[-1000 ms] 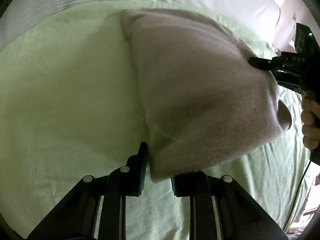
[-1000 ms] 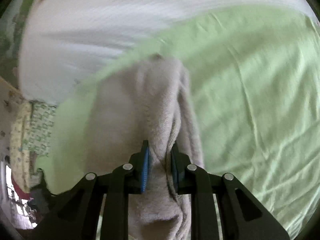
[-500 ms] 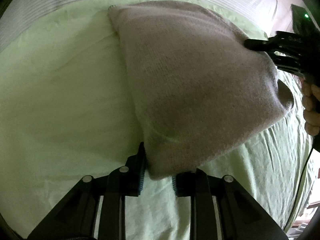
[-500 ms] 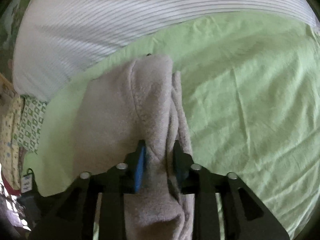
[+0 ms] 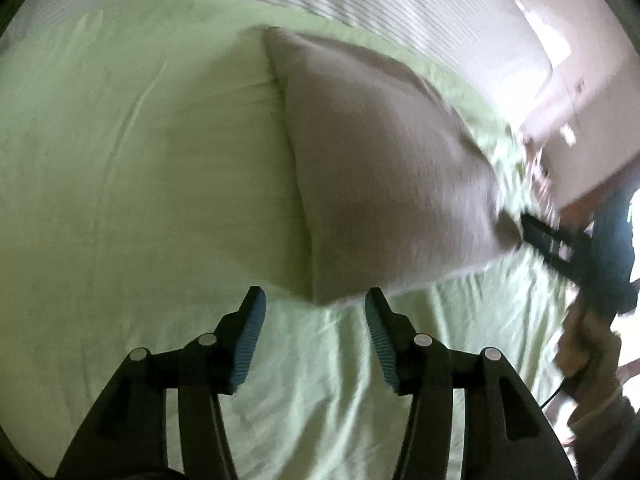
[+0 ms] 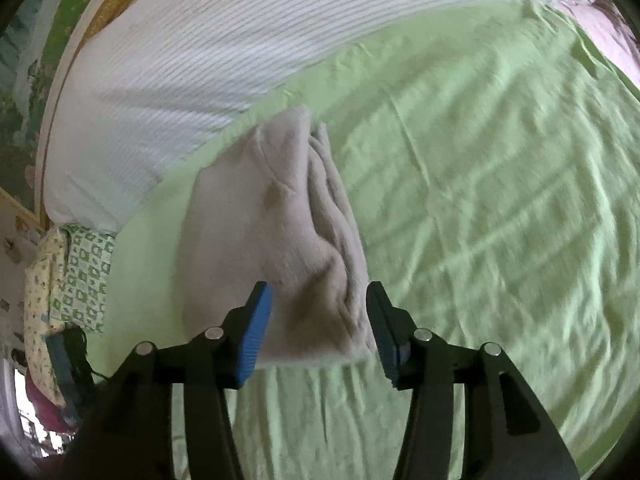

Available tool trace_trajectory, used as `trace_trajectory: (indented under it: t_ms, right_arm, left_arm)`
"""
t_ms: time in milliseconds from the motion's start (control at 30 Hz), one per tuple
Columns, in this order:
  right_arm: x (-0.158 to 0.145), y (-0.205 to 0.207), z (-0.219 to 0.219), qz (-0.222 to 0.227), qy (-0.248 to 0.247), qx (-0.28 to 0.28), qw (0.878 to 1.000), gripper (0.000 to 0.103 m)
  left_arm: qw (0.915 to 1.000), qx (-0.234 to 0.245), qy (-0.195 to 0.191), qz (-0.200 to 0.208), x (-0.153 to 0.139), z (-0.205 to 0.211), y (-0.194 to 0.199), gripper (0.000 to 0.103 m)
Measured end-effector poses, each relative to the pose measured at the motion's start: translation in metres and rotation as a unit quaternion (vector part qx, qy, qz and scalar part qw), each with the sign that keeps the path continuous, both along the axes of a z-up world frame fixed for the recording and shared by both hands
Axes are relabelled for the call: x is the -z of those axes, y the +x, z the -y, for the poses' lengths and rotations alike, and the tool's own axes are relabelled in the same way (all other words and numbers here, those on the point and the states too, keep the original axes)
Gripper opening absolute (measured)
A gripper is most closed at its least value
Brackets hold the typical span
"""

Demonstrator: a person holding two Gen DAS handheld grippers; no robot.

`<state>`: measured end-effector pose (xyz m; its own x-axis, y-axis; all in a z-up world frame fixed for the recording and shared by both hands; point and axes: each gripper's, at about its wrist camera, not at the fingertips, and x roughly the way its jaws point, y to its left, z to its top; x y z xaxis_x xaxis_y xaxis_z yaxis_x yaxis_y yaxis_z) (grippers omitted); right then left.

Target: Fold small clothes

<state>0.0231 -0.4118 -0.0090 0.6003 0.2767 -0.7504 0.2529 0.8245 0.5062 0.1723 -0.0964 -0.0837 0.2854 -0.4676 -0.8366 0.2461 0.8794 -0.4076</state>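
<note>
Folded garment (image 6: 276,236) lies on green bed sheet (image 6: 500,208), released; both tools, left (image 5: 316,312) and right (image 6: 320,312), jaws just opening, grip nothing; only right view shows patterned cloth (image 6: 76,276) at bed's edge; no legible writing.

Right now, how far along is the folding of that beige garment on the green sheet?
The beige garment already lies folded on the green sheet. Both the left hand-held gripper and the right hand-held gripper have just been opening, and neither grips the cloth. Whether another fold remains, I cannot tell.
</note>
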Motion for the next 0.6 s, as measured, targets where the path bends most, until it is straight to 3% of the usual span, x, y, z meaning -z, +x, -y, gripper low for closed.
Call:
trace_trajectory:
  t_ms: [233,300,333,433,600]
  right_arm:
    - [0.012,-0.003,-0.003,-0.017,0.008,0.004,1.000,0.047]
    - [0.018,-0.002,-0.003,-0.023,0.017,0.006,1.000,0.018]
    - [0.022,-0.001,-0.002,-0.032,0.020,0.005,0.999,0.014]
    - [0.018,-0.007,0.003,-0.029,0.017,0.007,0.999,0.011]
    - [0.037,-0.012,0.002,-0.068,-0.009,-0.005,0.998,0.009]
  left_arm:
    - [0.9987,-0.018,-0.023,-0.041,0.017,0.018,0.035,0.061]
    - [0.9978,-0.025,-0.016,-0.059,0.027,0.024,0.047,0.062]
    - [0.9973,-0.027,-0.013,-0.067,0.032,0.028,0.049,0.062]
    - [0.9974,-0.022,0.000,-0.069,0.040,0.038,0.051,0.062]
    - [0.9972,-0.001,0.023,-0.071,0.052,0.045,0.041,0.063]
